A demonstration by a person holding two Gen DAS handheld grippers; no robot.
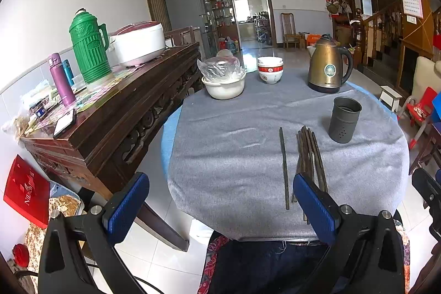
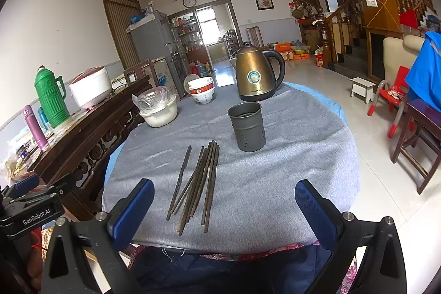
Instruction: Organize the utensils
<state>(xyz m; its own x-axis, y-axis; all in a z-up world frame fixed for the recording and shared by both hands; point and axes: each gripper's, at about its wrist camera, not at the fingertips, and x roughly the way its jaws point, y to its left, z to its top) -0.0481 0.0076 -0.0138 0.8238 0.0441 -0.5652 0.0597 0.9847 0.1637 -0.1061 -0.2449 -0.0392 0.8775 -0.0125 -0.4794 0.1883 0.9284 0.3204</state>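
Both tongs spread wide and empty at the near edge of the gray-clothed surface (image 2: 275, 183): left tongs (image 1: 220, 200), right tongs (image 2: 224, 207). Between the right tongs' fingers, dark chopsticks (image 2: 198, 183) bundled flat, one lying apart to their left. Farther right, upright gray holder (image 2: 247, 126); behind it, brass kettle (image 2: 255, 73).

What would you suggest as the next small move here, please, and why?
Probably lower the right tongs onto the chopsticks and close on one. Both the right and the left tongs are open and hold nothing, all the chopsticks lie loose on the grey cloth, and the metal holder stands upright just beyond them.
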